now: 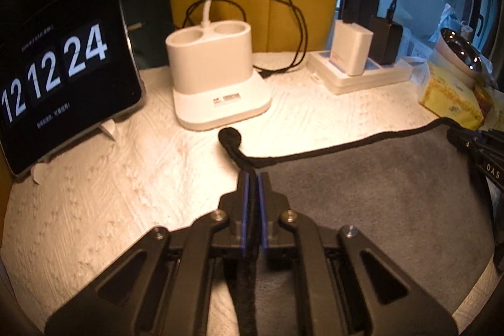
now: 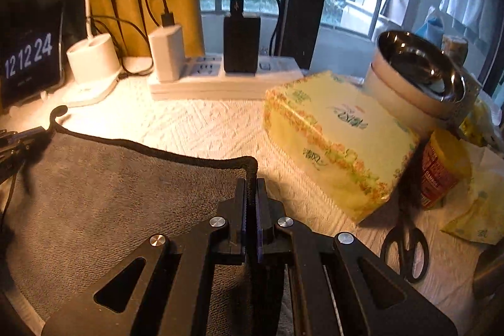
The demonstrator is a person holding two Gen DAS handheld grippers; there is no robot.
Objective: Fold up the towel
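Note:
A grey towel (image 1: 378,194) with a black stitched hem lies on the white textured table cover (image 1: 110,178). My left gripper (image 1: 253,178) is shut on the towel's far left corner, and a black hanging loop (image 1: 230,136) sticks out past the fingertips. My right gripper (image 2: 251,181) is shut on the towel's far right corner (image 2: 250,164). The towel (image 2: 110,194) stretches between the two grippers. The left gripper shows at the left edge of the right wrist view (image 2: 19,140), and the right gripper shows at the right edge of the left wrist view (image 1: 472,140).
Behind the towel stand a tablet clock (image 1: 63,68), a white lamp base (image 1: 217,74) and a power strip (image 2: 220,81) with chargers. To the right are a yellow tissue pack (image 2: 340,140), a steel bowl (image 2: 422,68), a jar (image 2: 441,169) and black scissors (image 2: 406,247).

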